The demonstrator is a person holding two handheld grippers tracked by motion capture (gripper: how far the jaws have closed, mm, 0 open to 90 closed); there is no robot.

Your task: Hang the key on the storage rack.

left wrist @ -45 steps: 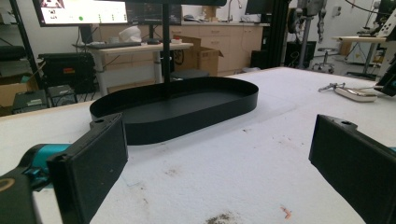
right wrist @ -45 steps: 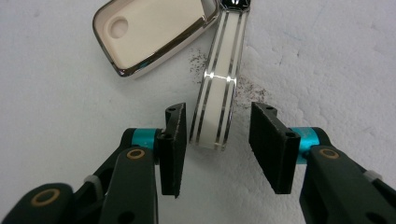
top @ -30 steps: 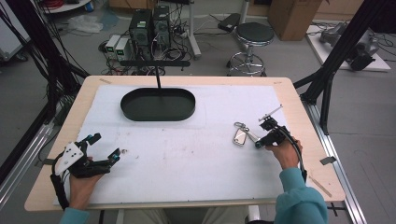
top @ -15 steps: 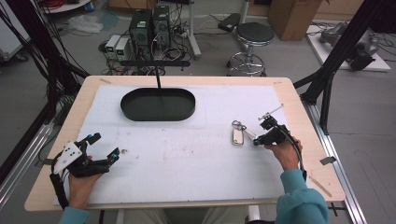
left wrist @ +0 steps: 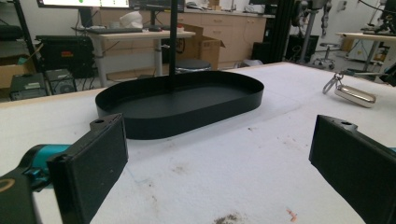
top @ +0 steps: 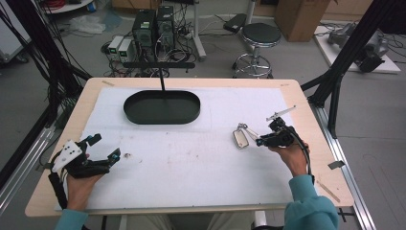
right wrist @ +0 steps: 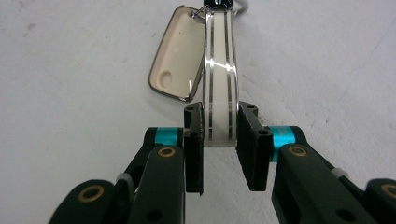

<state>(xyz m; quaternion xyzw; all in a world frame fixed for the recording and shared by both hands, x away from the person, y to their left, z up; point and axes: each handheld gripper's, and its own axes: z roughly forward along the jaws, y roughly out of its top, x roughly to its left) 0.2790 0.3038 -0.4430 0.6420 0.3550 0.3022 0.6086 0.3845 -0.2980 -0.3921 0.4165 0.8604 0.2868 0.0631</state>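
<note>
High view: your right gripper (top: 259, 141) sits at the right of the frame, clenched on a key fob strap (top: 252, 136), with the cream key fob (top: 240, 138) just left of it on the white mat (top: 191, 158). A black oval tray (top: 162, 107) lies upper centre, well apart. Your left gripper (top: 103, 148) rests lower left, jaws spread, holding nothing.

Left gripper view: the tray (left wrist: 180, 105) fills the middle ground with a black post rising from it; the fob (left wrist: 355, 95) lies at the far right edge.

Right gripper view: the pads pinch a cream strap (right wrist: 218, 93) with chrome stripes; the chrome-rimmed fob (right wrist: 177, 60) hangs at upper left.
</note>
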